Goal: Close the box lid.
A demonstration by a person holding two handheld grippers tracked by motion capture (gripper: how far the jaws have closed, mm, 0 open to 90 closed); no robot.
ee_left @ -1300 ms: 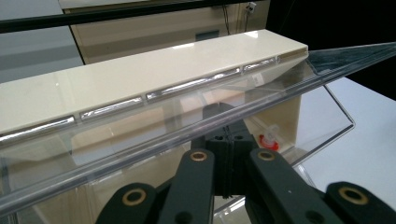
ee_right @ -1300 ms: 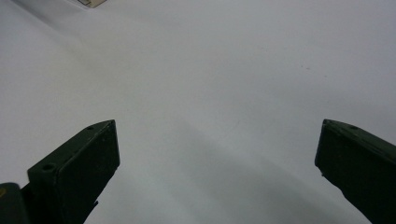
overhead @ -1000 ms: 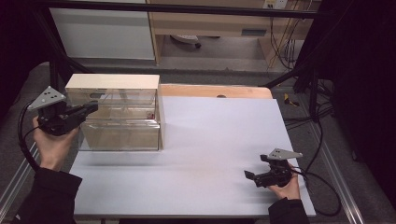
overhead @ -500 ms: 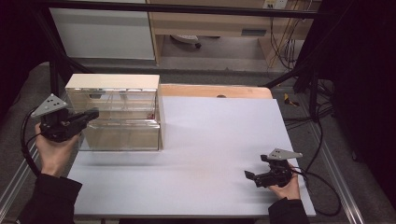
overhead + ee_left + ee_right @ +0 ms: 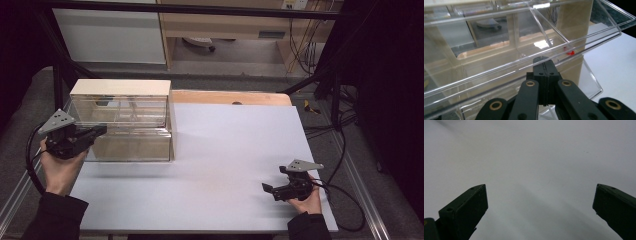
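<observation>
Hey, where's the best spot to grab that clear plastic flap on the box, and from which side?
Probably the clear flap's free front edge, from the open table side: it is thin and juts forward. The shut left gripper sits just under it and would have to open first.

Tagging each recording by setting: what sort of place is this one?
Most likely a lab or workshop recording station, not a home. A white table stands inside a dark metal frame, loose cables hang behind it, and a clear acrylic box is the lone prop.
</observation>
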